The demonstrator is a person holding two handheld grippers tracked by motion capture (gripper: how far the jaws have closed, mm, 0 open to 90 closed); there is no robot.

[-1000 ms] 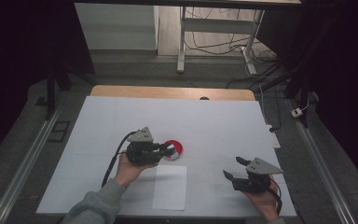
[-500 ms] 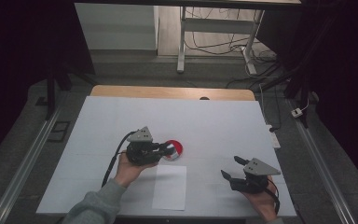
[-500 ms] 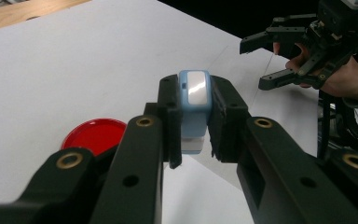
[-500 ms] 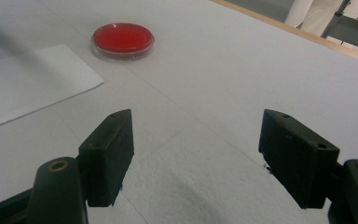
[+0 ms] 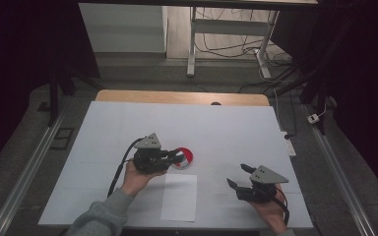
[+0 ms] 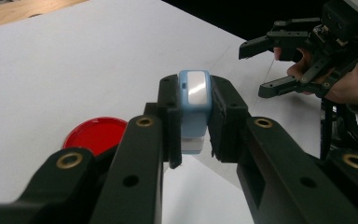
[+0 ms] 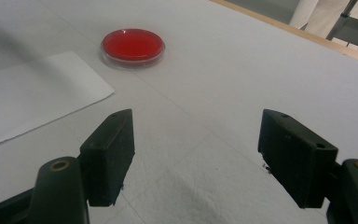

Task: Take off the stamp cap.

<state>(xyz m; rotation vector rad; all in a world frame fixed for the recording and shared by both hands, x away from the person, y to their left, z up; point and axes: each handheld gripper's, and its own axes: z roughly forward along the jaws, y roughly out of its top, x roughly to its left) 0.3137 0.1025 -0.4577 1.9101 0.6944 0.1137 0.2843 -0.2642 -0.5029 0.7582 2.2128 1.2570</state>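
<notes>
A small light-blue stamp [image 6: 194, 109] stands upright, clamped between black jaws just above a round red ink pad [image 6: 96, 135] on the worktop [image 6: 65, 70]

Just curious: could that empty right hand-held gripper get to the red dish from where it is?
Probably yes. The right hand-held gripper is open, and only bare table lies between it and the red dish.

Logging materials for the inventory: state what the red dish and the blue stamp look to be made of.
Red dish: probably clear plastic or glass, glossy see-through rim around red fill. Blue stamp: likely smooth moulded plastic, with a shiny top panel.
</notes>
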